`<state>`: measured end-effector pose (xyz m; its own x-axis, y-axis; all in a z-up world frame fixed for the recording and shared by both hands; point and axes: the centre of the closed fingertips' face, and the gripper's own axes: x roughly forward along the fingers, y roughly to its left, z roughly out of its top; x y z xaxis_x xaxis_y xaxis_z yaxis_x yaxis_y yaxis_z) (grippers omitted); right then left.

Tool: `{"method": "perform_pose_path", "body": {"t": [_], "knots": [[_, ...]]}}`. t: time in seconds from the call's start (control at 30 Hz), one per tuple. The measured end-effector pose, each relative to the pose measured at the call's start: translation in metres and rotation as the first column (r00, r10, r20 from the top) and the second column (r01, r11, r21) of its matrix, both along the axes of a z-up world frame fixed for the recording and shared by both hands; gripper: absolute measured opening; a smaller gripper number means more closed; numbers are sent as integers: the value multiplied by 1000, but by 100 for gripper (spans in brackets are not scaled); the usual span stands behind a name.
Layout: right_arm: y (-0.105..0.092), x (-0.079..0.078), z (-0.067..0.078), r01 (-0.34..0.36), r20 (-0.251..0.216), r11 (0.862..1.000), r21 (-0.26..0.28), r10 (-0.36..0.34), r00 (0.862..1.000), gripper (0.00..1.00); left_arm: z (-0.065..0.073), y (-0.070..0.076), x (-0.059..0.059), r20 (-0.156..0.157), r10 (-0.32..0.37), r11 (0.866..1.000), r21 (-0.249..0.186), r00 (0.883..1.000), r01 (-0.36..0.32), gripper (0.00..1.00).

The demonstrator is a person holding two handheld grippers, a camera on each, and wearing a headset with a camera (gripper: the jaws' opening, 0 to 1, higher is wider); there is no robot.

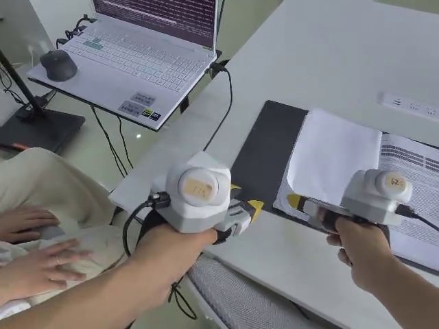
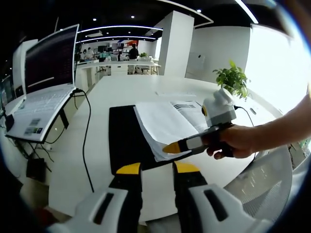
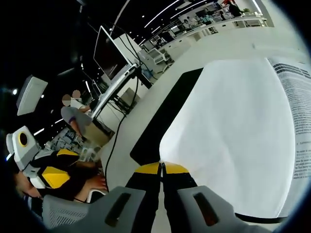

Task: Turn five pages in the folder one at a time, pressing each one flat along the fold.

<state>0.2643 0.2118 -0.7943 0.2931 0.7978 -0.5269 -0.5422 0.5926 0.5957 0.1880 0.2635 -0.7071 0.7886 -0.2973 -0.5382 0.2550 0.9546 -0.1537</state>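
The right claw [image 3: 161, 168] is clamped on the near-left corner of the lifted page [image 3: 228, 136], while the left claw [image 2: 158, 168], jaws apart, hovers over the table [image 2: 97, 165] near the folder [image 2: 124, 141].

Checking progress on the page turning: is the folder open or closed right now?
Open: the folder lies spread on the table, a blank white page curling over its printed sheets.

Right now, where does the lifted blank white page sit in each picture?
Head view: the blank page, right of centre, curling upward.
Left gripper view: centre, its near corner at the right tongs.
Right gripper view: centre to right, very large.
Shared landmark: the black folder cover, left of it everywhere.
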Motion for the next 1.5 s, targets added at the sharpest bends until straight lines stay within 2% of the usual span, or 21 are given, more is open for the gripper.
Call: {"method": "perform_pose_path", "body": {"t": [0.2, 0.33, 0.53, 0.6, 0.67, 0.83, 0.93, 1.07, 1.13, 1.2, 1.3, 1.5], "knots": [[1, 0, -17, -7, -58, 1000, 20, 8, 998, 8, -3, -4, 2, -5, -8, 1000, 0, 1000, 8, 22], [2, -5, -22, -11, -68, 1000, 22, 12, 998, 6, -4, -6, 4, -10, -17, 1000, 4, 1000, 17, 22], [0, -7, -17, 9, -77, 999, 52, -5, 997, 6, -9, -10, 10, -18, -34, 999, 17, 999, 35, 22], [-1, -6, -9, 24, -81, 996, 84, -17, 997, 7, -12, -12, 12, -22, -38, 999, 18, 999, 38, 22], [-4, -5, -4, 32, -78, 995, 93, -24, 997, 9, -16, -14, 13, -32, -47, 999, 24, 998, 48, 22], [-18, 10, 15, 74, -66, 987, 143, -65, 996, 12, -26, -22, 21, -54, -69, 997, 34, 996, 71, 22], [-29, 20, 20, 103, -75, 981, 166, -91, 993, 12, -30, -26, 26, -65, -87, 995, 50, 994, 90, 21], [-46, 31, 25, 131, -76, 976, 176, -119, 990, 11, -32, -31, 38, -58, -95, 995, 36, 994, 98, 21], [-55, 36, 25, 141, -73, 975, 173, -130, 989, 11, -36, -36, 44, -57, -114, 992, 48, 992, 116, 20], [-62, 40, 26, 150, -84, 972, 181, -136, 987, 9, -42, -42, 50, -62, -121, 992, 35, 991, 124, 20], [-73, 46, 25, 162, -84, 971, 173, -149, 985, 8, -51, -48, 57, -75, -138, 988, 55, 988, 142, 19], [-93, 61, 23, 183, -99, 966, 184, -167, 981, 8, -65, -57, 72, -88, -133, 989, 50, 987, 137, 16]]}}
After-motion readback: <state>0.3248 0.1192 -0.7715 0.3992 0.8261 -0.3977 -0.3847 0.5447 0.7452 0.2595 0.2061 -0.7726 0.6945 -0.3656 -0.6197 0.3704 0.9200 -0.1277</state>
